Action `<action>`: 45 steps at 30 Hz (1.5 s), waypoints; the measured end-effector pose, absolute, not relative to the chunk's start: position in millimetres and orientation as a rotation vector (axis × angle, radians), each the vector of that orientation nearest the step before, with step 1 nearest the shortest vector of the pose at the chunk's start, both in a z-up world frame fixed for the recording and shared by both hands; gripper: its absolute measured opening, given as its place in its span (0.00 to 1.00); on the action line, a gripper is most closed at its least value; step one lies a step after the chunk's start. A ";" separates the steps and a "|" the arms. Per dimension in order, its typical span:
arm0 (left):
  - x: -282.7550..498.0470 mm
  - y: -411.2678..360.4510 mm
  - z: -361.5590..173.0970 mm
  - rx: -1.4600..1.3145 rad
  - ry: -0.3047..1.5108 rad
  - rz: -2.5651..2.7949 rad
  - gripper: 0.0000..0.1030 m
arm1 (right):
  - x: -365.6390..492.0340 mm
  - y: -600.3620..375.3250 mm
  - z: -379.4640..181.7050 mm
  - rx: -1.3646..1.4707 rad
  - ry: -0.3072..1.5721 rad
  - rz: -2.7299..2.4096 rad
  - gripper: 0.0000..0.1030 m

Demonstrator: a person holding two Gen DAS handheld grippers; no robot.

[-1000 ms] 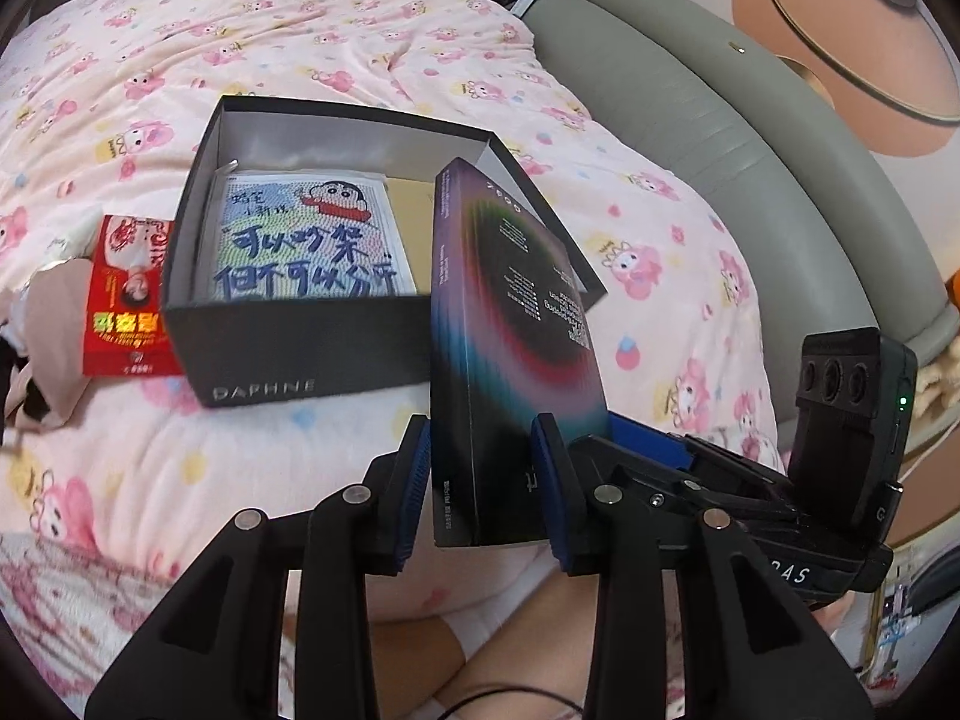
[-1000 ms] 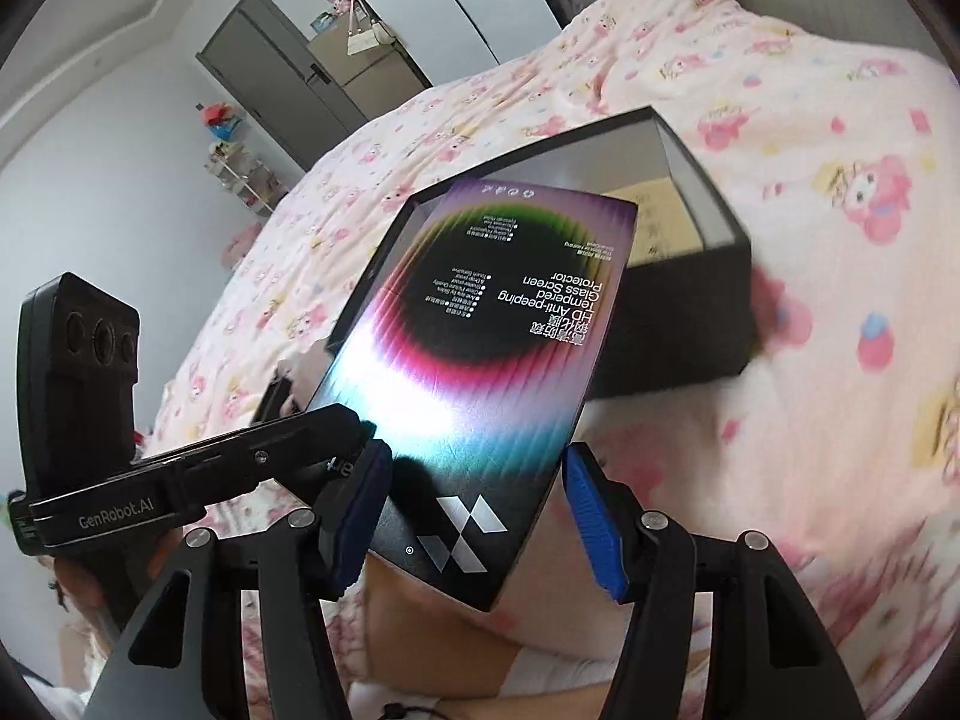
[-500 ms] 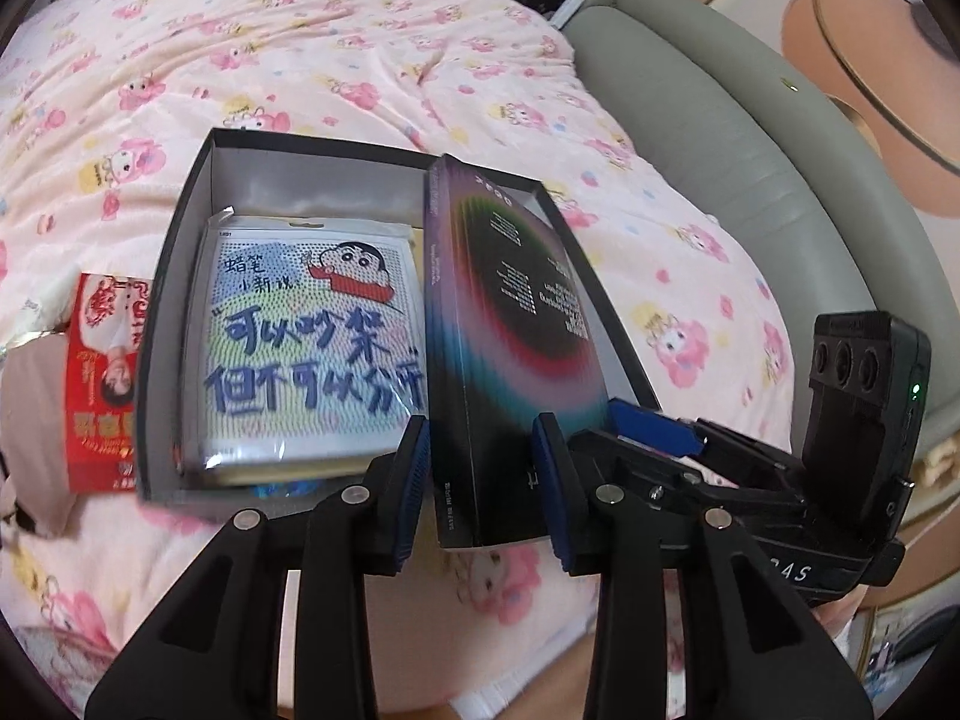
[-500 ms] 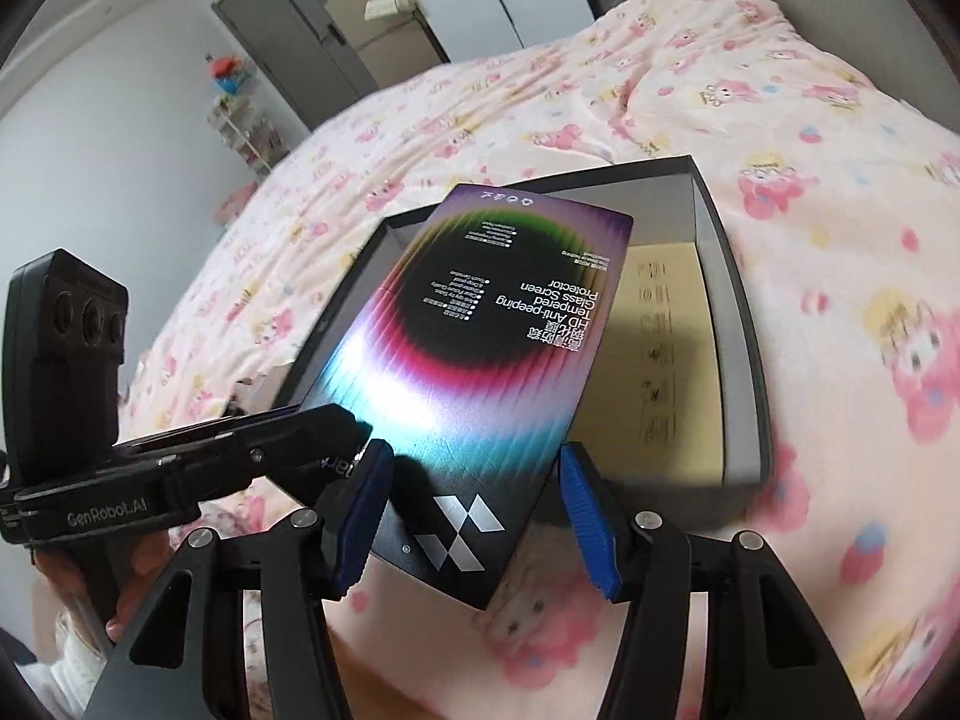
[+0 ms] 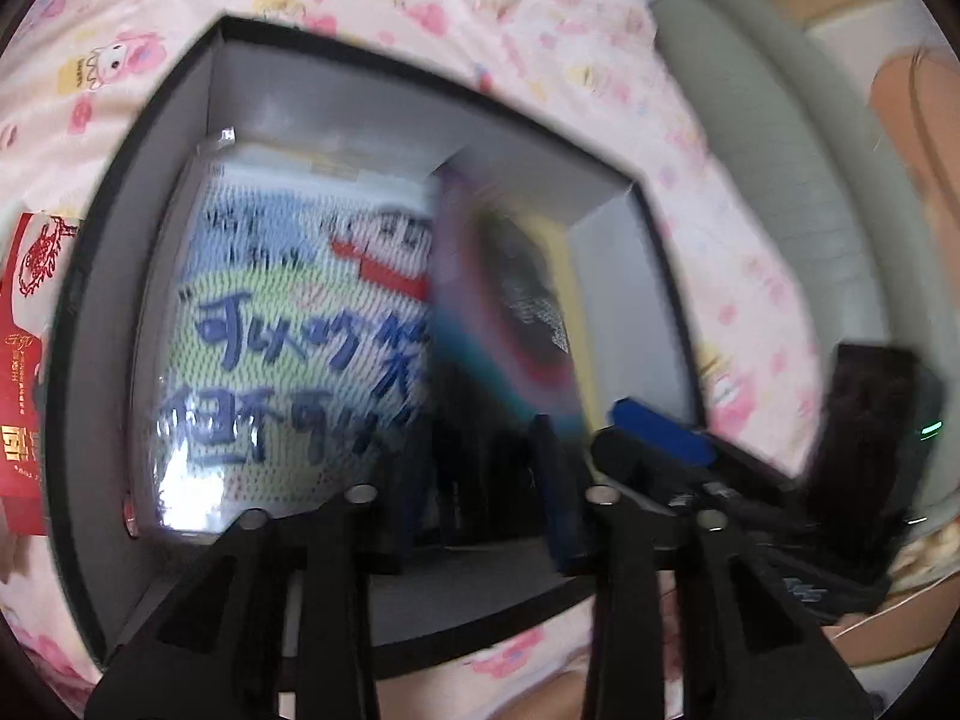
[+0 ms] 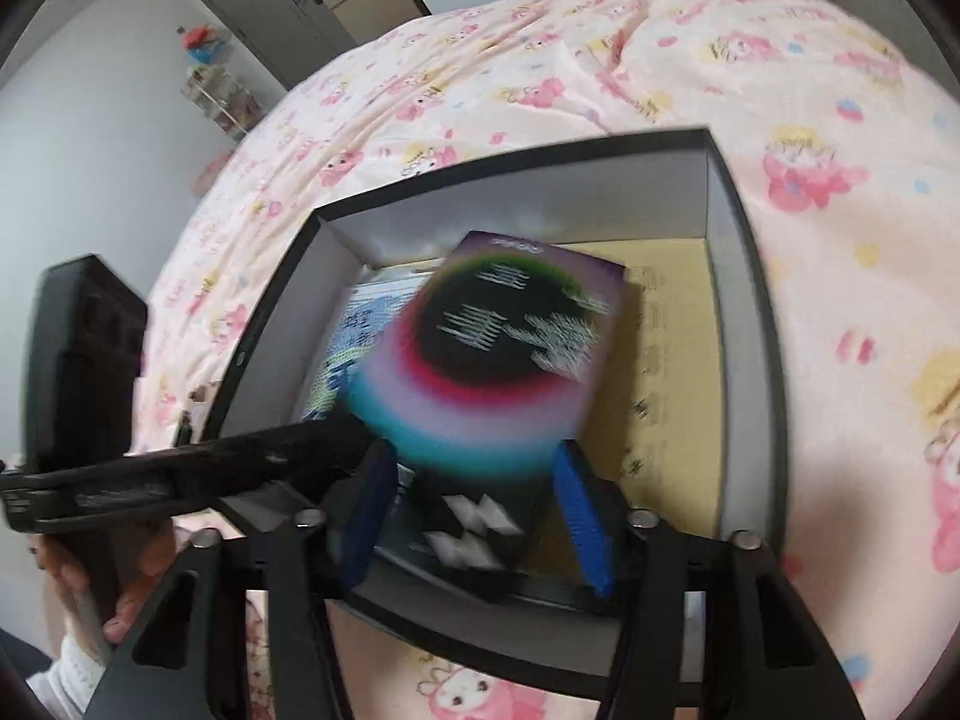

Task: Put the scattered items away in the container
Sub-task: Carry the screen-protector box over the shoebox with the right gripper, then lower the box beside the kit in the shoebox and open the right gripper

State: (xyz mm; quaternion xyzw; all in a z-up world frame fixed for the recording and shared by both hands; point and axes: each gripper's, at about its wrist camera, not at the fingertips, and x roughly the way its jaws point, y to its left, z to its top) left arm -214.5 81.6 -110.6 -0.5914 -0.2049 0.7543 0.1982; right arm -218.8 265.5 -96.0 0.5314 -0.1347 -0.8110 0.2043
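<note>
I've got both grippers over the black box (image 6: pixel 744 312) on the bed (image 6: pixel 540 60). The colourful packet (image 6: pixel 510 354) sits tilted inside the box w/ its near end between the right gripper (image 6: pixel 474 510) fingers; they're closing but fairly wide, gaps either side. Left gripper (image 5: pixel 480 480) fingers closing, narrow, on the packet's edge; blur, can't tell if pads press. Cartoon picture (image 5: pixel 288 330) lies flat in the box. Red card (image 5: pixel 24 360) outside, left.

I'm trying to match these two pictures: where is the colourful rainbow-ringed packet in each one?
Left wrist view: the rainbow packet stands edge-on, right of centre, blurred, above the gripper's fingers.
Right wrist view: it faces the camera at centre, between the blue pads.
Shared landmark: the black box beneath it.
</note>
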 end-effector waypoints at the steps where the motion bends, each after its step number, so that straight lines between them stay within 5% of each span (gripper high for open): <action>1: -213.4 86.8 -114.5 -1.676 -0.533 2.116 0.25 | -216.7 265.9 -97.8 1.486 -0.382 -2.254 0.46; 10: -218.6 95.0 -104.7 -1.671 -0.398 2.223 0.25 | -201.2 286.1 -79.6 1.394 -0.416 -2.414 0.44; 17: -242.7 112.9 -112.4 -1.716 -0.400 2.201 0.25 | -184.8 295.5 -37.2 1.161 -0.128 -2.841 0.44; 32: -274.1 170.8 -109.3 -1.689 -0.105 2.145 0.22 | -221.9 349.2 -98.8 1.495 -0.641 -2.494 0.44; 45: -339.1 181.0 -122.7 -1.689 -0.073 2.271 0.22 | -242.5 327.1 -102.3 1.531 -0.325 -2.594 0.44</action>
